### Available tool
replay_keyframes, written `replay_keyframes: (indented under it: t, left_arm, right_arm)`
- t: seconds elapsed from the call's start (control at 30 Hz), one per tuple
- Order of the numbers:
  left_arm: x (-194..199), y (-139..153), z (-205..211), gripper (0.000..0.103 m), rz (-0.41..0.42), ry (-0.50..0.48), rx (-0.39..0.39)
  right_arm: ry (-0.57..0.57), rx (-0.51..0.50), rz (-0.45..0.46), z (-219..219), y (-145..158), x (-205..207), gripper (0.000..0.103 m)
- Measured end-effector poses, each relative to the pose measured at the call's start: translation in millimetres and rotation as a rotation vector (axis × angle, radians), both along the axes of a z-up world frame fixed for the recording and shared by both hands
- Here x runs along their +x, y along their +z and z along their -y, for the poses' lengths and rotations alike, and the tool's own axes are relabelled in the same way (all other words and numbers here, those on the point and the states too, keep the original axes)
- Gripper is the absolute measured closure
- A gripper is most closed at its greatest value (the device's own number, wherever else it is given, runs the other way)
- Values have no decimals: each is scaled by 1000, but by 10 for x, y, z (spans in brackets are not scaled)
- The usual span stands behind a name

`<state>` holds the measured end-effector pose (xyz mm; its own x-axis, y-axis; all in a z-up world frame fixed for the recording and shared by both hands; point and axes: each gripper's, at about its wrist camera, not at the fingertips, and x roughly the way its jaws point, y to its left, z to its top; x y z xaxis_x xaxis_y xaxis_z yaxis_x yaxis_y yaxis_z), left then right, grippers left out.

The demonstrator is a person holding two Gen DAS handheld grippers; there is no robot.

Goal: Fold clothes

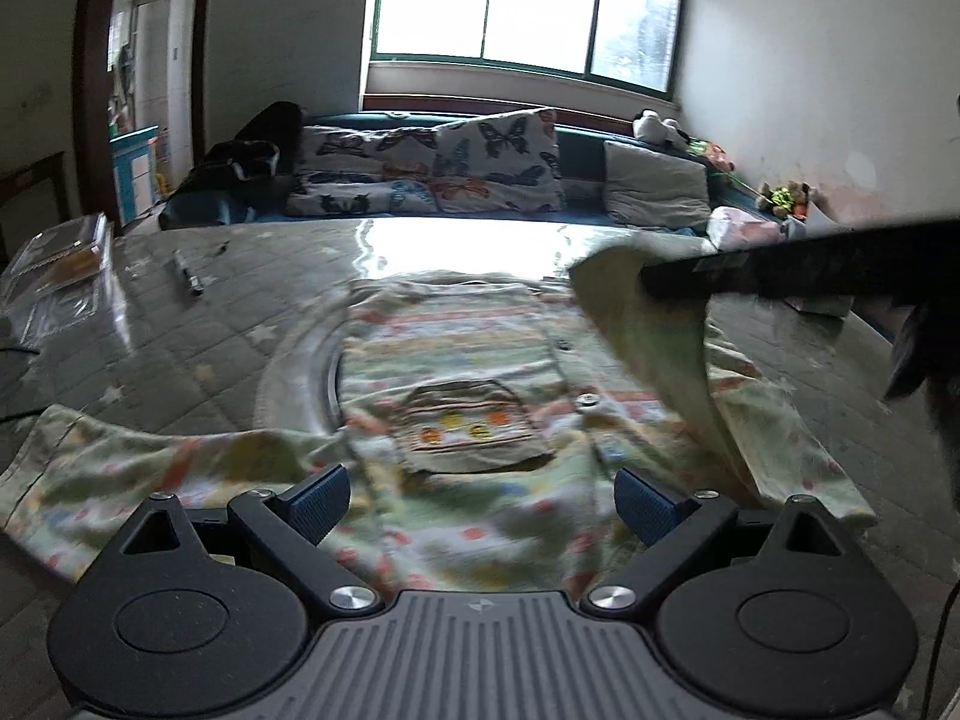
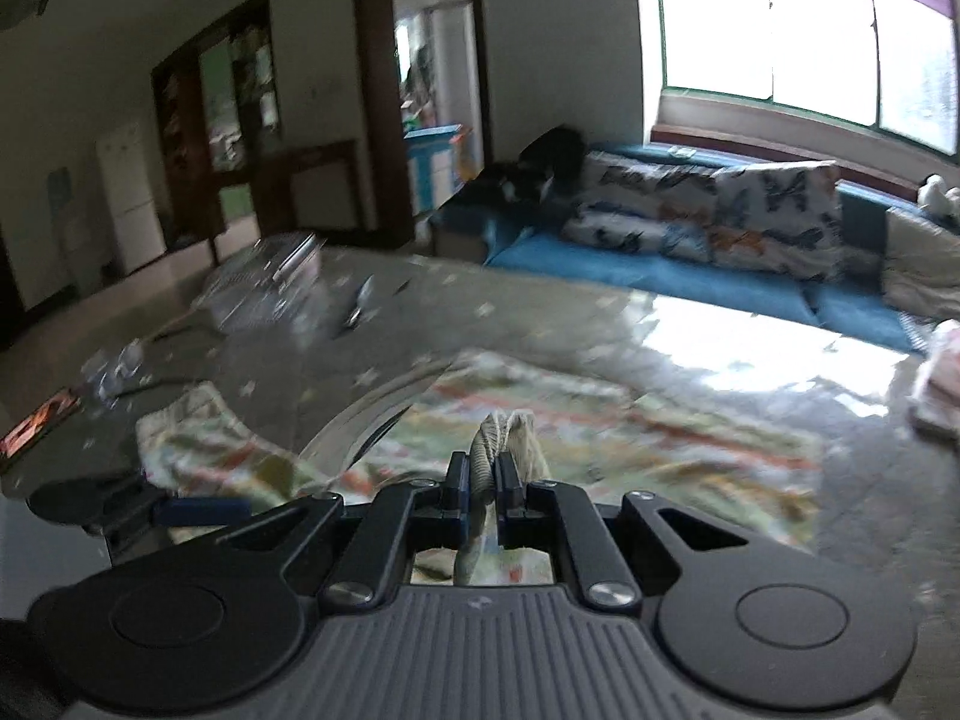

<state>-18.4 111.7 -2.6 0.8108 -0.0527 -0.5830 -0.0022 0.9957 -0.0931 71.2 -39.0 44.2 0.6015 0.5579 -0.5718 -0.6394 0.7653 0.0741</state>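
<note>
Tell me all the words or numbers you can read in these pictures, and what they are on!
No words or numbers can be read anywhere.
Shirt: pictures and stripes only; its pocket shows little round shapes, no letters.
Pillows: butterflies, no writing.
Left gripper: a tiny mark on its grey base, too small to read.
Clear plastic box: any label is too blurred to read.
Pen: too small to tell.

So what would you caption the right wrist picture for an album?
Right gripper pinching a bunched edge of the patterned shirt above the quilted table, the sofa behind.
</note>
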Motion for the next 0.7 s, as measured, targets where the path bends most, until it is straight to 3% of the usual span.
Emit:
replay_keyframes:
  t: [0.17, 0.3, 0.47, 0.57, 0.7]
  left_arm:
    - [-26, 6, -119, 6, 2, 32, -5]
    - [-3, 31, -143, 6, 9, 43, -5]
    - [30, 94, -60, 7, 29, 20, -1]
    - [81, 105, 40, 8, 30, -3, -2]
    - [169, 73, 206, 17, 13, -47, -5]
  right_arm:
    - [57, -17, -13, -151, -97, -70, 88]
    - [57, -9, 13, -67, 0, -122, 84]
    - [30, -51, 22, 236, 65, -117, 84]
    - [-4, -128, -4, 479, -35, -64, 84]
    - [-58, -191, -90, 833, -277, -41, 84]
